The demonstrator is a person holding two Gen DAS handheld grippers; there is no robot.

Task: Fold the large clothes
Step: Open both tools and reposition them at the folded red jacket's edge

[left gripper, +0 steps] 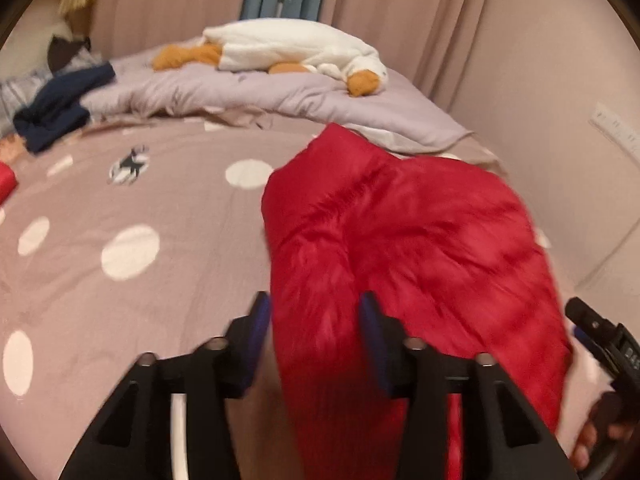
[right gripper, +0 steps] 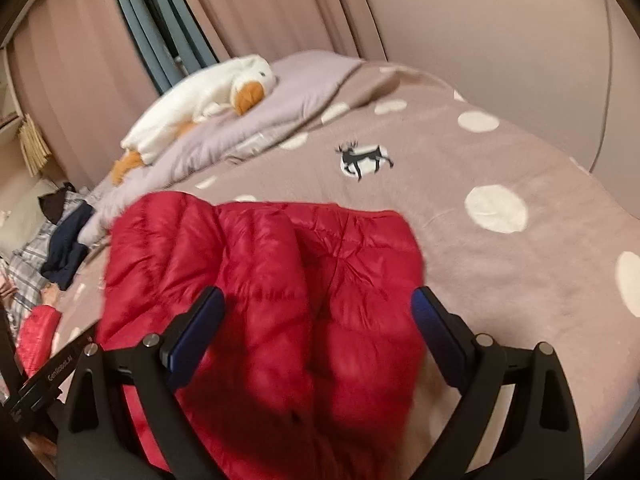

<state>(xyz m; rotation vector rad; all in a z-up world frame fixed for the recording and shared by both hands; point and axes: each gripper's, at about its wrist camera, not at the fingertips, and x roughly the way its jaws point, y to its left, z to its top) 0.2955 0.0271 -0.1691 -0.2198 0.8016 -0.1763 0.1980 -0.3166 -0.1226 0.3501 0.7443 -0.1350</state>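
Red puffer jacket (right gripper: 264,280) lies bunched on the bed (right gripper: 500,280), over the dotted brown sheet, close in front of both cameras. In the left wrist view the left tongs (left gripper: 316,340) stand with their blue pads either side of a ridge of the red fabric; the frame is blurred, and whether the pads press the cloth or only flank it cannot be told. In the right wrist view the right tongs (right gripper: 316,332) are spread wide, the jacket between the two pads and touching neither clearly.

Edges: the jacket's far edge in the right wrist view runs roughly level, just short of the deer print (right gripper: 366,158) on the sheet. Bare sheet extends to the right of the jacket in that view, and to its left in the left wrist view.

Toward the far side a lilac duvet (left gripper: 280,92) is heaped, with a white goose plush (left gripper: 296,46) lying on top. Dark navy clothing (left gripper: 60,108) sits near the duvet's end, well apart from the jacket. Pink curtains (right gripper: 260,4) hang behind the bed.
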